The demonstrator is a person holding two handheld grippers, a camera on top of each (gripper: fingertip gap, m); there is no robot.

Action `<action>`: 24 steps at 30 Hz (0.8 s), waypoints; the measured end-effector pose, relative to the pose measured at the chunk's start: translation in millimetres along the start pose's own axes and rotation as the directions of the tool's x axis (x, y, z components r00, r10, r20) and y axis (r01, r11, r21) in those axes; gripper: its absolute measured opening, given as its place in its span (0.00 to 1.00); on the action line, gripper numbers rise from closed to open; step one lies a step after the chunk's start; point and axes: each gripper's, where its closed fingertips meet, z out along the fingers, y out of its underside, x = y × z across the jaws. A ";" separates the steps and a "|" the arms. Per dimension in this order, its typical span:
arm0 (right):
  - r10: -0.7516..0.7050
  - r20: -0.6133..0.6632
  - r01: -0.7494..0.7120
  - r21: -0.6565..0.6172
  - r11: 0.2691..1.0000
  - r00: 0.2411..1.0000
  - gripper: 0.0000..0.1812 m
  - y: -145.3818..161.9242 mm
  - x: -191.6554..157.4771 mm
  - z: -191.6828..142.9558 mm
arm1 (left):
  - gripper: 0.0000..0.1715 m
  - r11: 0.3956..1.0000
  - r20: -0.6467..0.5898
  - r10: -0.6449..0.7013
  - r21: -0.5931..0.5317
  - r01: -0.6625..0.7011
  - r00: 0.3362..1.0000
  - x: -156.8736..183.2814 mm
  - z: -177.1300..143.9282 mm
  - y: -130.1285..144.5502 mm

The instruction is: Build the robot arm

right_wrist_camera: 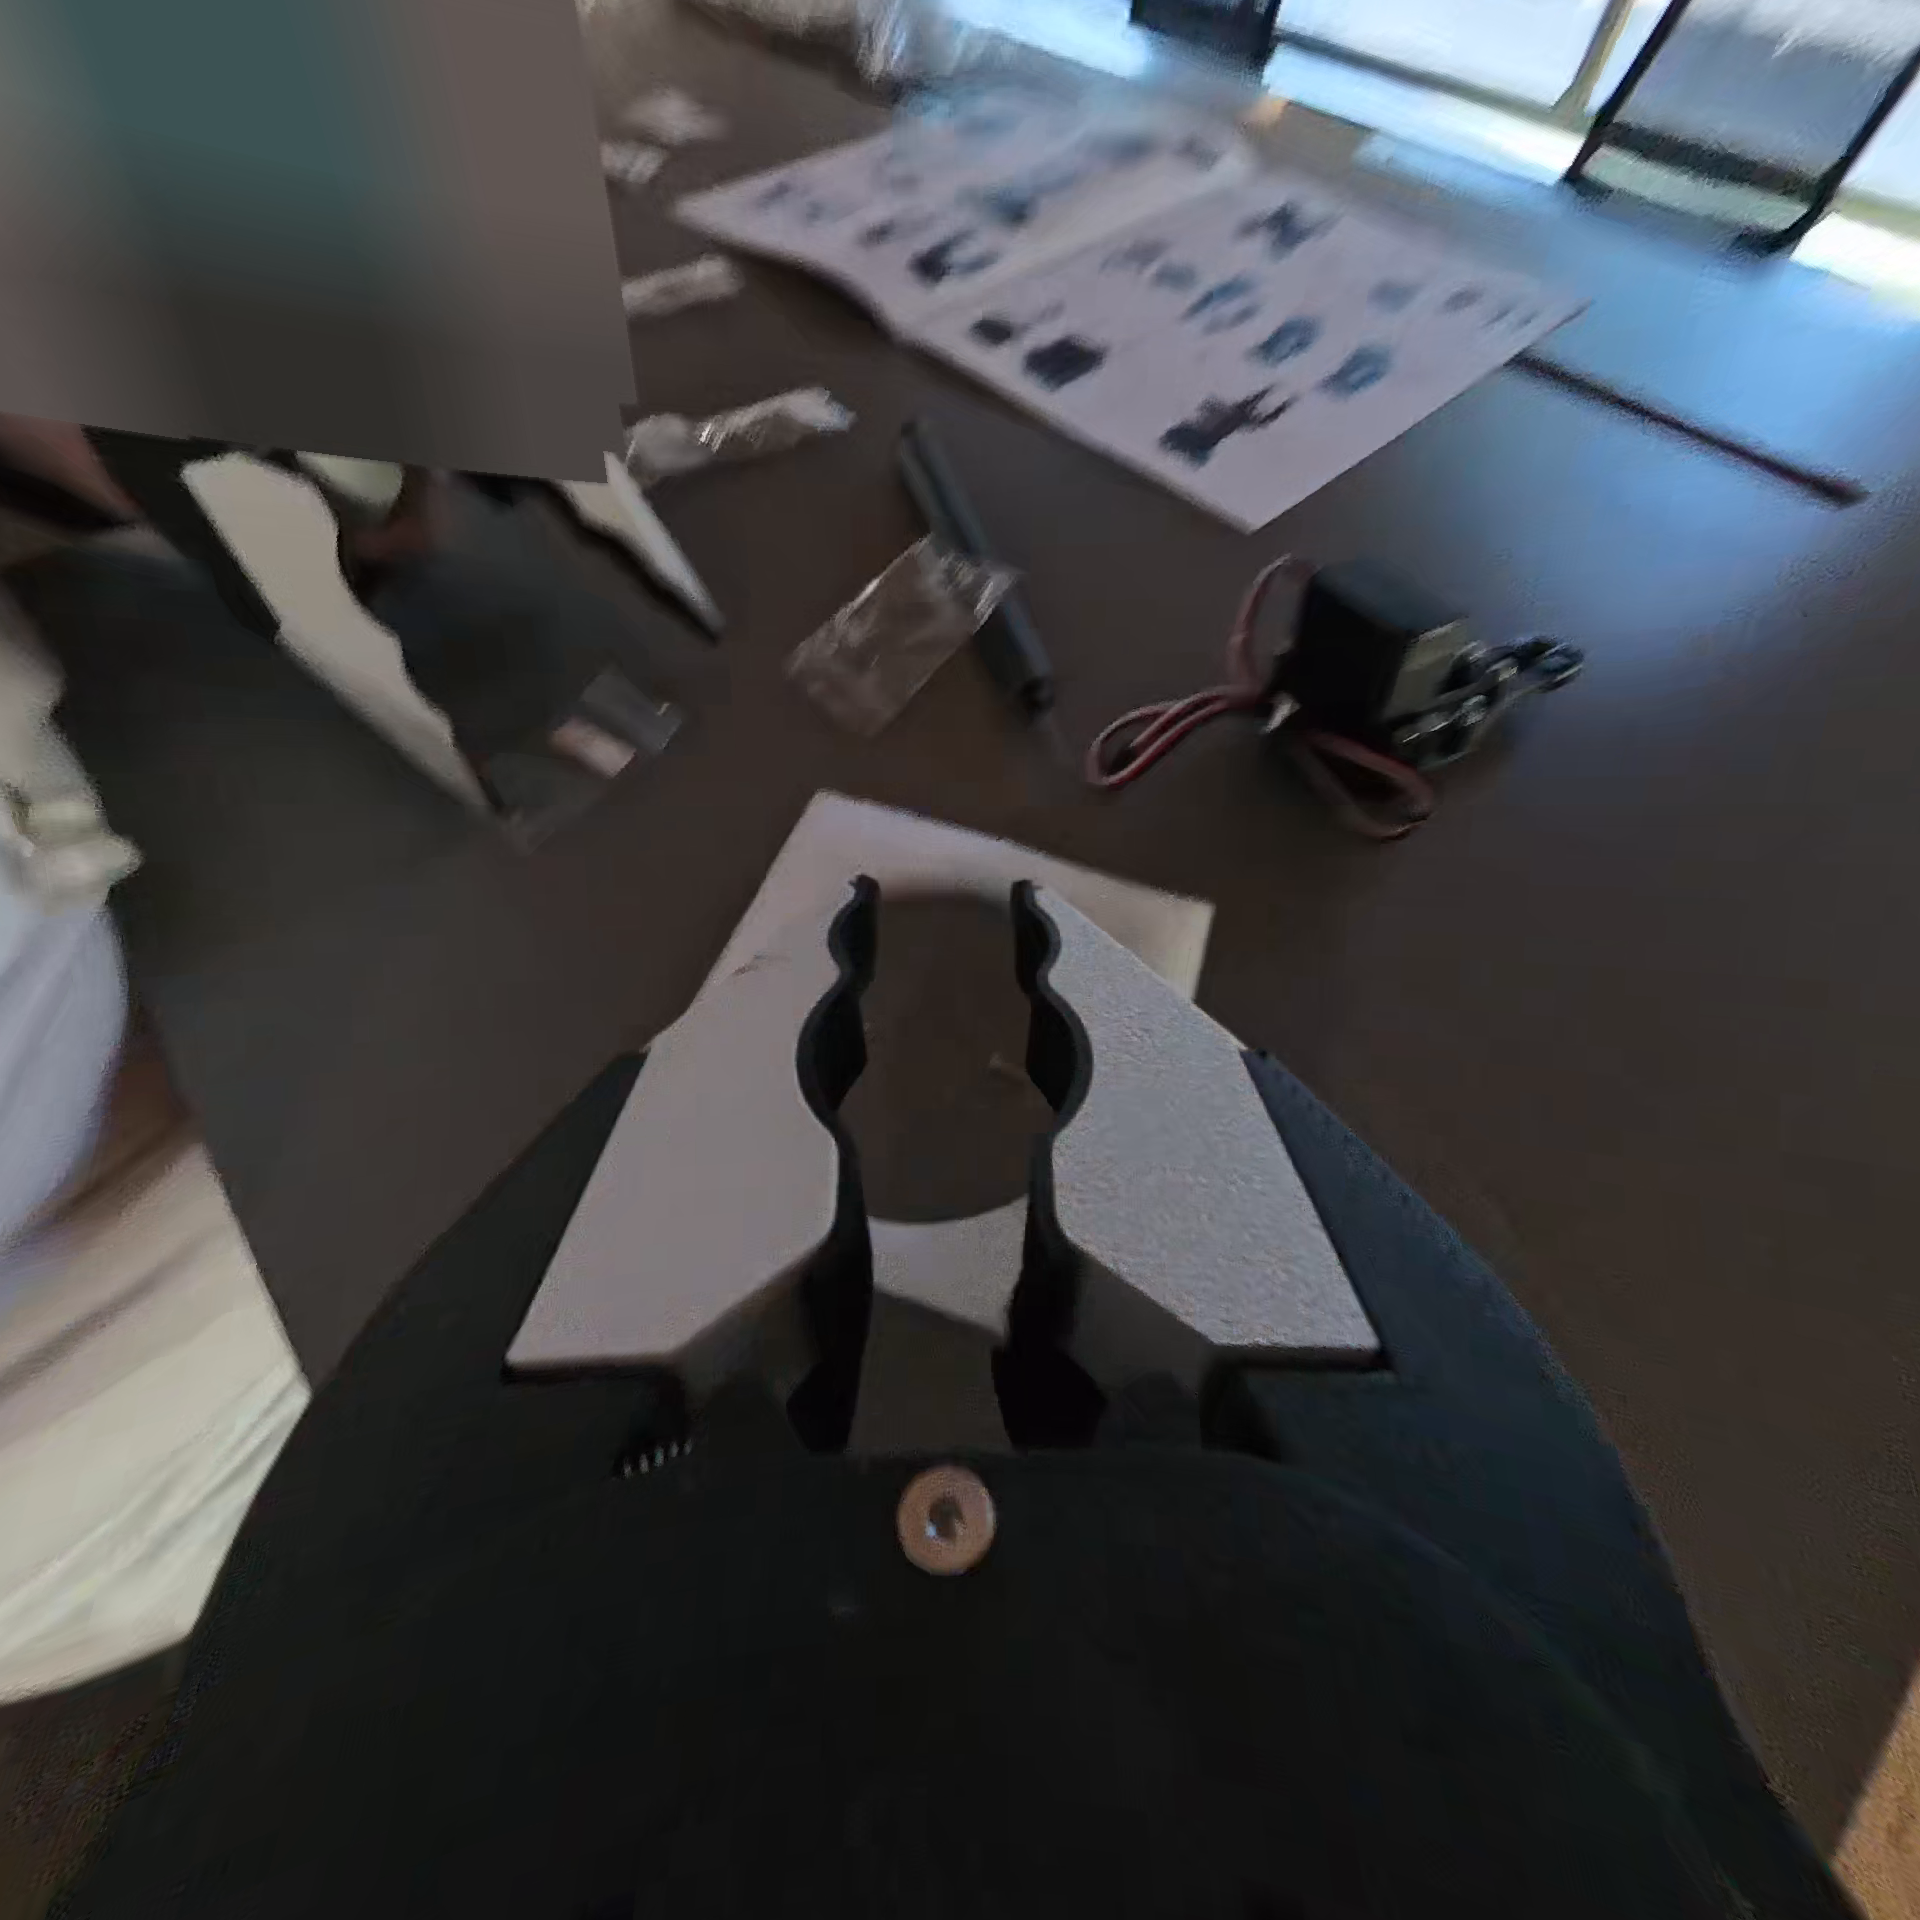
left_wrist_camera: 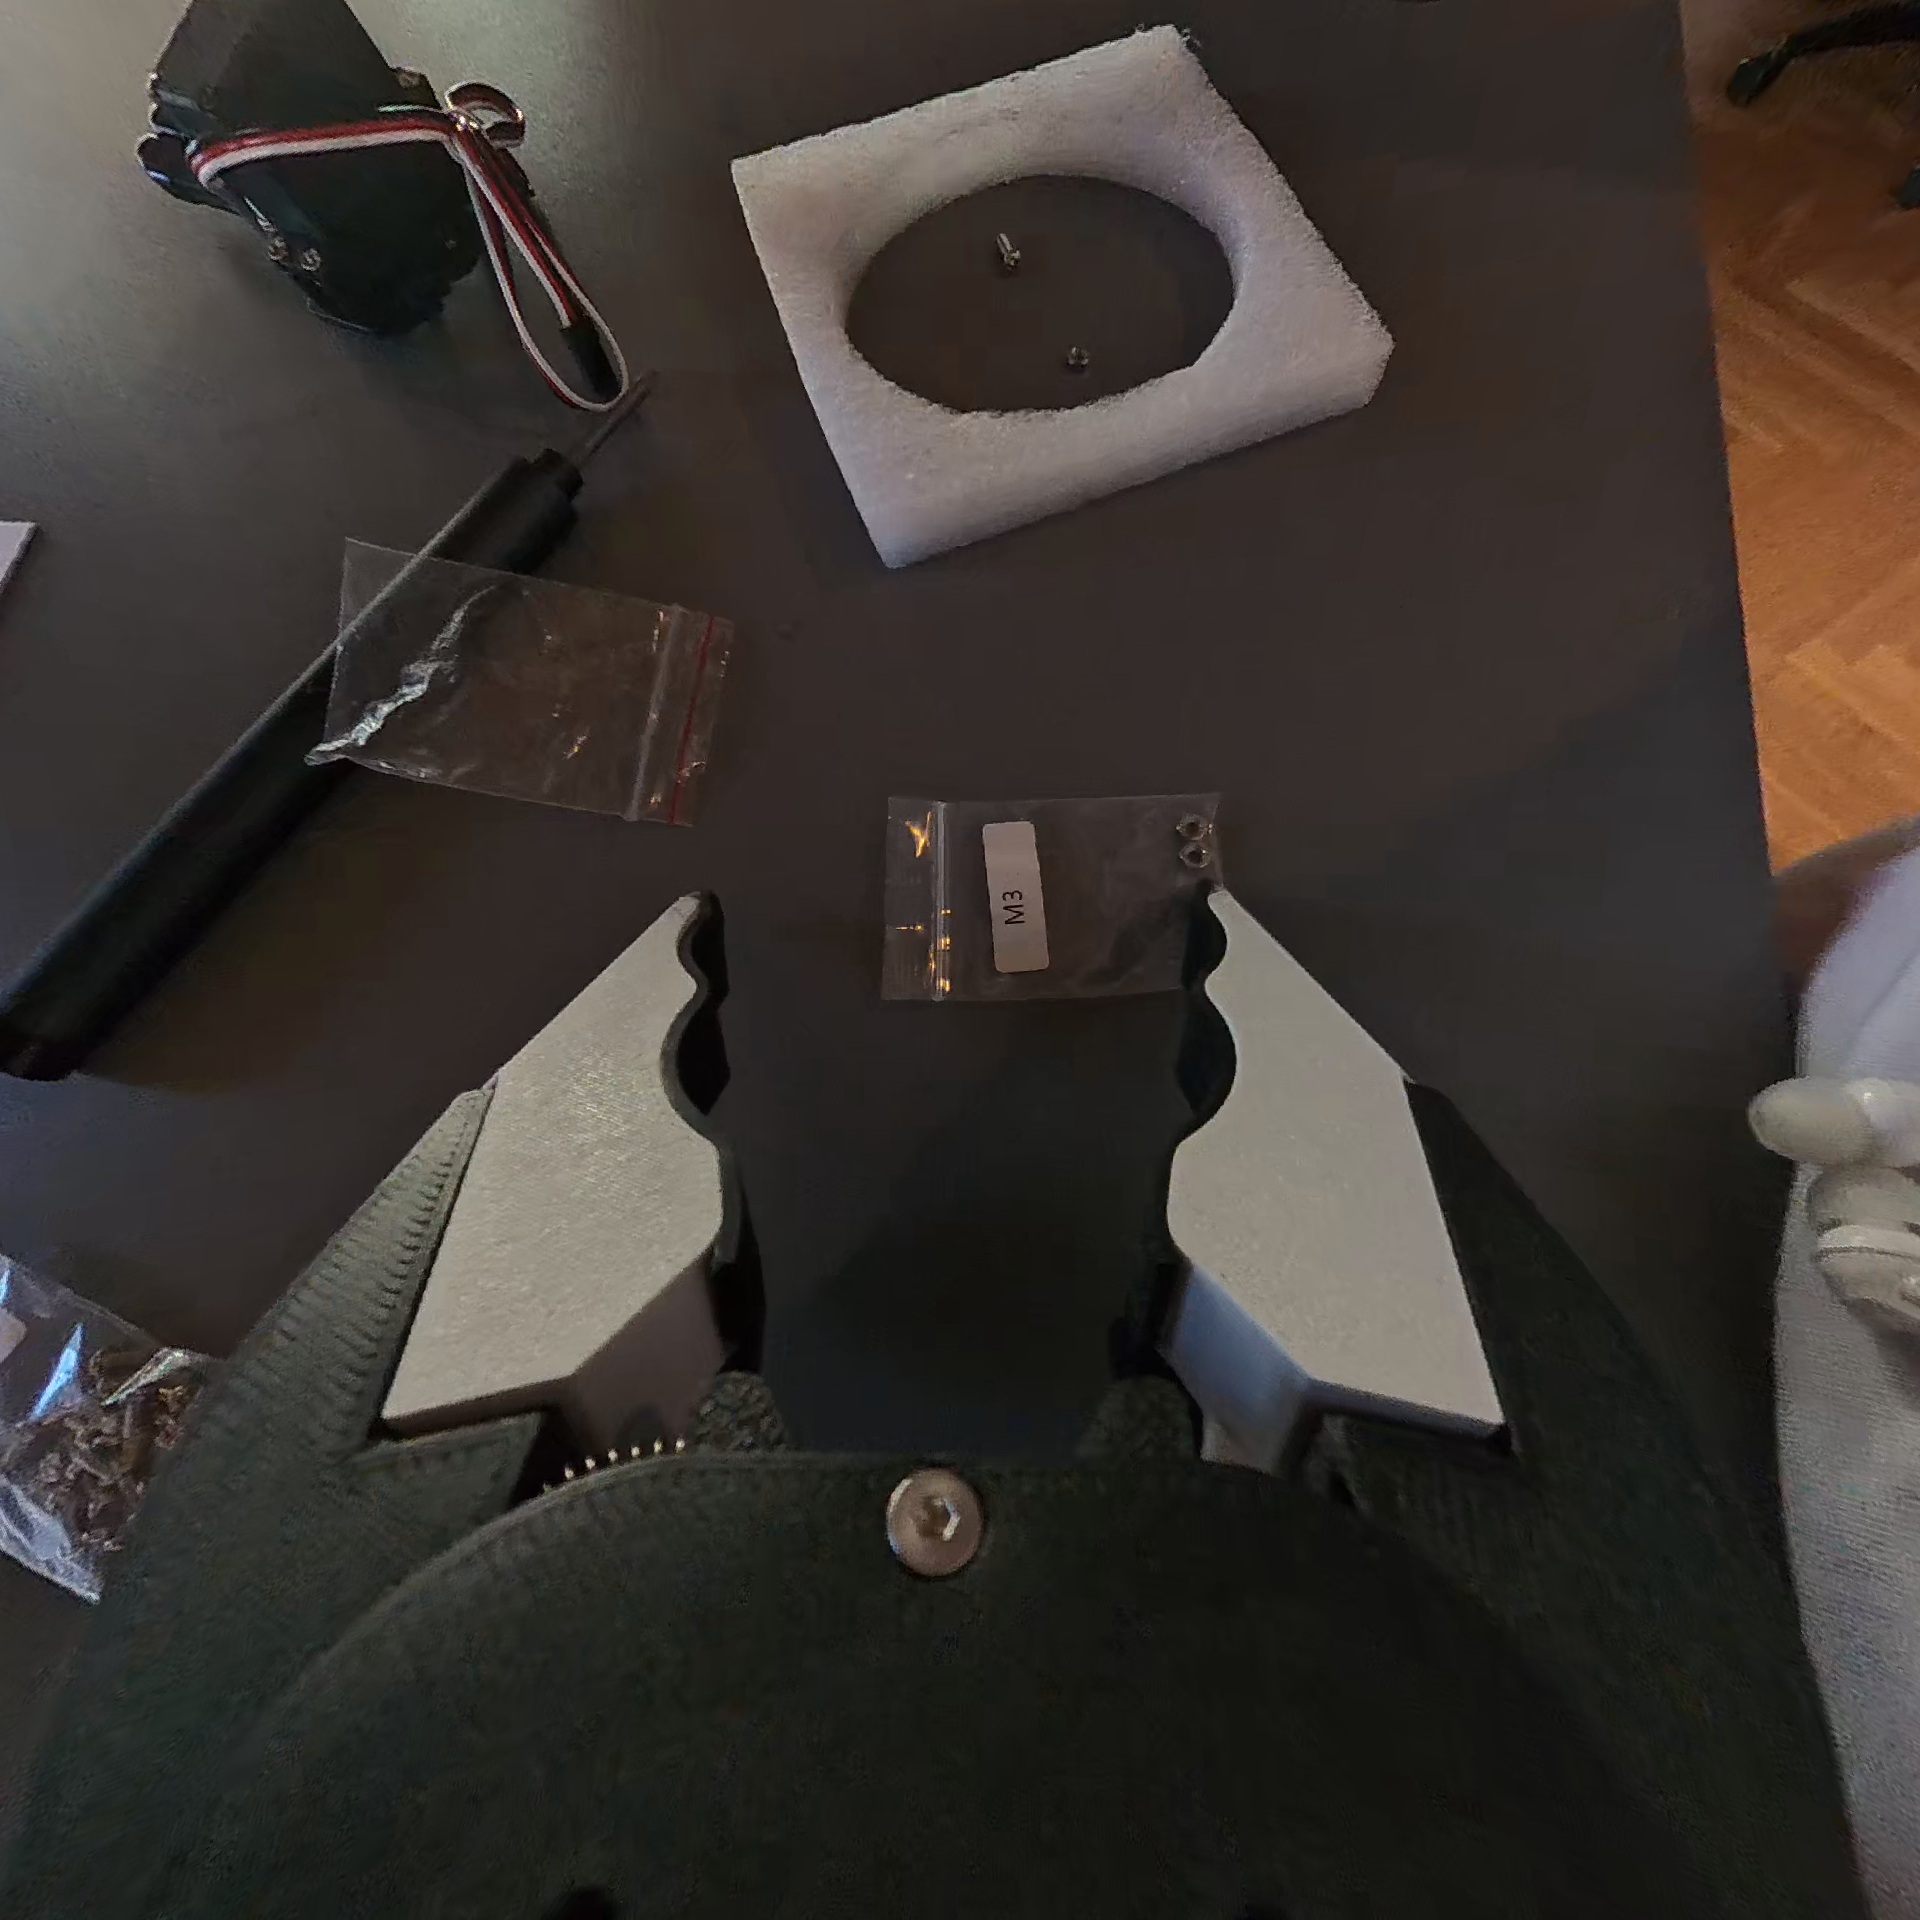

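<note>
Left wrist view: left claw (left_wrist_camera: 961,904) spread, empty; two zip bags (left_wrist_camera: 1049,899), two screws (left_wrist_camera: 1006,249). Right claw (right_wrist_camera: 940,894) parted, empty.

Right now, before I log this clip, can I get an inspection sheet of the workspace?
Surface: dark table, flat, bare between the items.
Things: foam block with a round cutout holding two small screws; labelled bag with two nuts; servo.
Clutter: empty bag lying across a screwdriver; bag of screws; printed sheet.
Tools: left tool open, empty, just short of the labelled bag; right tool slightly open, empty, over the foam cutout.
Cables: striped lead wound round the servo.
Surroundings: wood floor.
</note>
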 end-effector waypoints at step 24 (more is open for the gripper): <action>-0.078 0.189 0.147 -0.382 0.912 0.979 0.03 58.6 -23.6 30.0 | 0.49 0.994 -0.017 -0.107 0.033 0.107 0.994 -13.6 -13.6 -0.6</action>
